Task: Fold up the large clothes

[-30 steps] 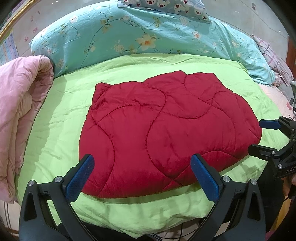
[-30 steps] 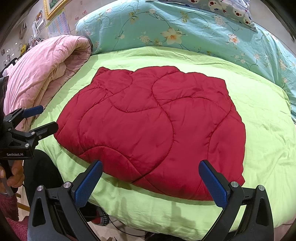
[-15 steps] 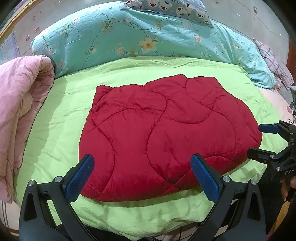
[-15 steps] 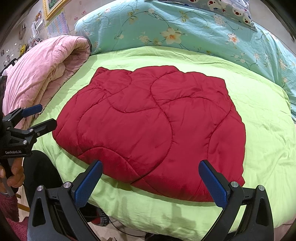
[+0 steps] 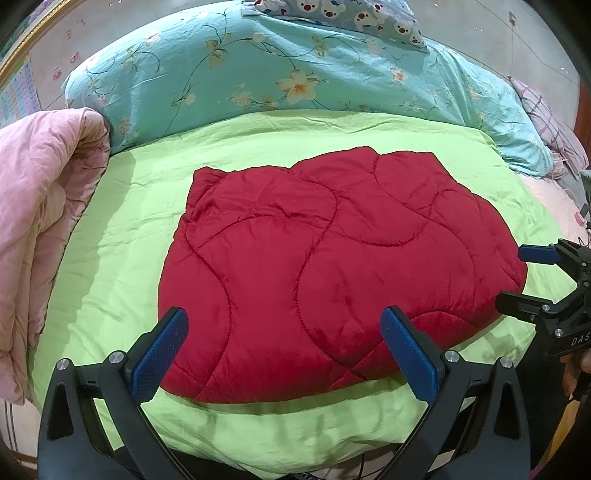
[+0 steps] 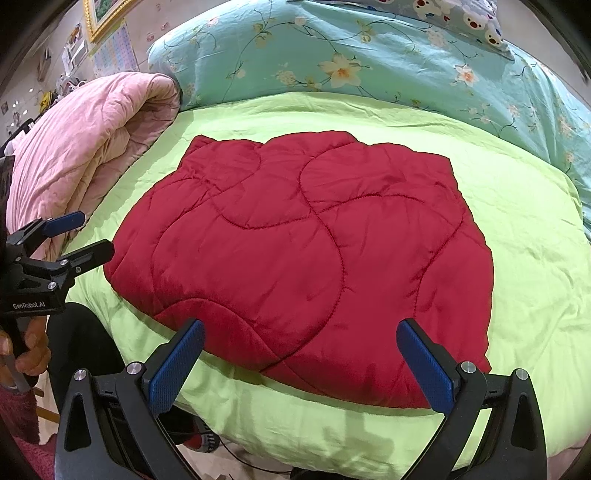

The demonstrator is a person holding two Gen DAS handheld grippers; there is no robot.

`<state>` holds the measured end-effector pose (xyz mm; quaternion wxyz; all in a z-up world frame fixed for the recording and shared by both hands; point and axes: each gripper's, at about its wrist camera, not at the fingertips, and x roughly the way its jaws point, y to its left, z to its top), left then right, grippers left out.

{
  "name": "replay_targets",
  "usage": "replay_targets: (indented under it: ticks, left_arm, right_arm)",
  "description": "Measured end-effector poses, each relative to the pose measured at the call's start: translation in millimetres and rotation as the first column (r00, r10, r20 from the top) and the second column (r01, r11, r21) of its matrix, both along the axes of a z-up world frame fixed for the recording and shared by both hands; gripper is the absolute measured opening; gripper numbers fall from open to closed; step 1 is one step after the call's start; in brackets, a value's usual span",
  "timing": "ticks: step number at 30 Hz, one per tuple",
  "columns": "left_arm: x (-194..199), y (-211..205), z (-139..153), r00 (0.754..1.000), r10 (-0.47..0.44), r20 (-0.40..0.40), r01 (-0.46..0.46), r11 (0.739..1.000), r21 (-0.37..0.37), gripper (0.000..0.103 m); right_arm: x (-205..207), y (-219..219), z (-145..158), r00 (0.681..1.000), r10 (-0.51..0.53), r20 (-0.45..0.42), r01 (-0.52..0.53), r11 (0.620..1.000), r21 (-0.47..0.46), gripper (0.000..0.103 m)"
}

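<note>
Red and quilted, the folded garment lies flat in the middle of the lime-green sheet on the bed, with wavy stitched lines across its padding. Its long axis runs across the bed, from the pink side to the side of the right gripper; which end is the collar I cannot tell. The near edge lies close to the bed's front border.

White letters "GenRobot.AI" can be read on the black body of the left gripper in the right wrist view. On the right gripper, seen from the left wrist camera, only "DAS" is readable; the rest is cut off.

Both grippers have blue pads on black arms. The left gripper is spread wide and grasps nothing; it hovers above the garment's near edge. The right gripper is also spread wide and empty, above the near edge on the other side. A hand holds the handle of the left one.

A pink quilt is rolled beside the green sheet. Behind lies a turquoise duvet with flowers, and on it a pillow with cartoon bears. A gold picture frame hangs on the wall.
</note>
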<state>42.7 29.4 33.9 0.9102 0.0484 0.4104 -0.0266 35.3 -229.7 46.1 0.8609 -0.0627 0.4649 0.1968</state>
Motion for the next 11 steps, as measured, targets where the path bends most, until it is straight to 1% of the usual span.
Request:
replay_targets:
  ticks: [11]
  left_arm:
    - [0.3,-2.8,-1.4,1.000,-0.007,-0.005,0.007,1.000,-0.007,0.103]
  right_arm:
    - [2.0,0.1,0.8,1.000,0.002,0.000,-0.002,1.000,0.003,0.103]
